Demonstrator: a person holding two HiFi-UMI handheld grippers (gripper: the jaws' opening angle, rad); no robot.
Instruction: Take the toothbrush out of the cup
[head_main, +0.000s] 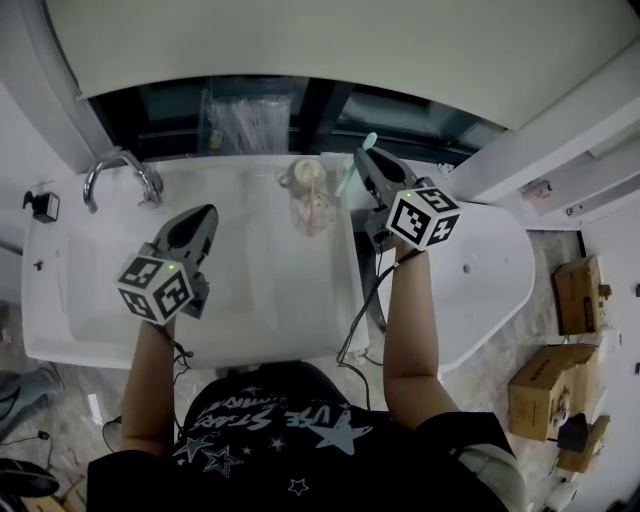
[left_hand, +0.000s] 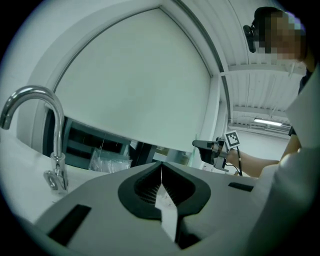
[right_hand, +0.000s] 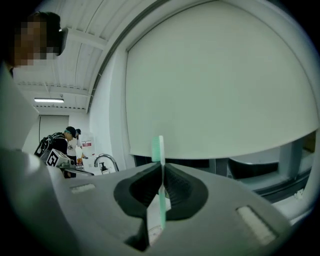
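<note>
Clamping the green toothbrush (right_hand: 158, 150), the right gripper (head_main: 363, 158) hangs just beside the clear cup (head_main: 311, 207), while the left gripper (head_main: 204, 214) hovers over the sink (head_main: 250, 300), jaws pressed together.

The head camera sits above the person and looks steeply down on the white sink (head_main: 250, 300), with both arms reaching in from the lower edge; the left gripper (head_main: 203, 215) shows at its left and the right gripper (head_main: 363, 160) at its right; each gripper camera rides close behind its own jaws, which fill the lower frame, and tilts up toward the pale blind (left_hand: 135, 85); the faucet (head_main: 120, 170) appears in all three views; each gripper view also catches the other gripper, small and well apart.
</note>
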